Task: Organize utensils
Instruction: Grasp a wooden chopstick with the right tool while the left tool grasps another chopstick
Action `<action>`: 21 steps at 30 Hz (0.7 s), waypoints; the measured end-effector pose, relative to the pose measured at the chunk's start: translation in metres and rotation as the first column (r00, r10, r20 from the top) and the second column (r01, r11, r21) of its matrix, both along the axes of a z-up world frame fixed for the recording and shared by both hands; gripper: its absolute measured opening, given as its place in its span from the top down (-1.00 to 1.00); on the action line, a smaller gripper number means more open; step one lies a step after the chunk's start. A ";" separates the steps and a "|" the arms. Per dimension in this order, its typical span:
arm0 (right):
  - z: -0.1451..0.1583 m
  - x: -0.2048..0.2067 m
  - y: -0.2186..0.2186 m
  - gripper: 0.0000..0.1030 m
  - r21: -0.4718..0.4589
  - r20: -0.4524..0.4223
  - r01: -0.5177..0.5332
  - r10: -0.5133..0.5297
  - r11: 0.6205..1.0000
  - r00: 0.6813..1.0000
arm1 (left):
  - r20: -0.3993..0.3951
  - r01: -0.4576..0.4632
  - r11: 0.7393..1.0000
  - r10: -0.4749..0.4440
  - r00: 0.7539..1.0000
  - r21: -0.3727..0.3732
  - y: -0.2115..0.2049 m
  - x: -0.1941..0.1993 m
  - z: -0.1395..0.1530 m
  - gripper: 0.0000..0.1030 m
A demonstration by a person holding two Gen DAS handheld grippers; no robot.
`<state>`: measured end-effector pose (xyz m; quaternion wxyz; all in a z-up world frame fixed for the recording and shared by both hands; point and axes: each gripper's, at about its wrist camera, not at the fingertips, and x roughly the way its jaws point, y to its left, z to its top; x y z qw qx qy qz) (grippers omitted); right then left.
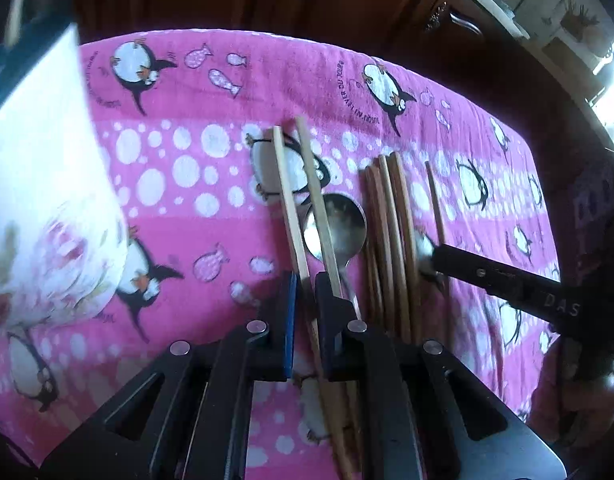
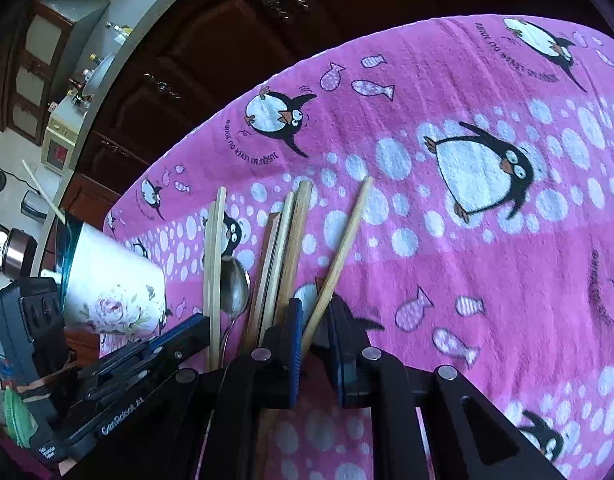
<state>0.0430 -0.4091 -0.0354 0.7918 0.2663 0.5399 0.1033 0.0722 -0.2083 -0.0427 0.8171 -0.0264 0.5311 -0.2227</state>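
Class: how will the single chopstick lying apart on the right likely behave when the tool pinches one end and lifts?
The lone chopstick looks like thin, straight wood: probably stiff and light. Gripped near one end by the right tool, it may pivot or slip.

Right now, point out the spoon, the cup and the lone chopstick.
spoon (image 1: 339, 226), left wrist view, on its bowl.
cup (image 2: 115, 280), right wrist view, on its white side.
lone chopstick (image 2: 343, 240), right wrist view, mid-shaft.

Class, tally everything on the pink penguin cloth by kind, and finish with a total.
Pale chopsticks lying loose: 2
Lone chopstick: 1
Bundled chopsticks: at least 3, packed too tightly to count exactly
Spoon: 1
Cup: 1
Chopstick in cup: 1
Total: at least 9
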 end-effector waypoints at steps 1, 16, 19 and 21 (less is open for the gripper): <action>0.002 -0.004 0.000 0.87 -0.008 -0.001 -0.012 0.012 1.000 1.000 | 0.000 0.003 1.000 -0.003 1.000 0.002 0.003 -0.004 0.001 0.86; 0.009 -0.033 0.006 0.81 -0.149 -0.087 -0.126 0.114 0.981 0.990 | -0.013 0.055 0.992 -0.054 0.998 0.111 0.033 -0.051 0.005 0.70; 0.008 -0.021 0.010 0.74 -0.164 -0.092 -0.121 0.107 0.979 0.990 | 0.027 0.027 0.990 -0.031 0.999 0.140 0.023 -0.034 0.009 0.52; 0.006 -0.013 0.011 0.73 -0.179 -0.096 -0.119 0.103 0.977 0.990 | 0.034 0.014 0.986 -0.020 0.999 0.167 0.016 -0.022 0.006 0.45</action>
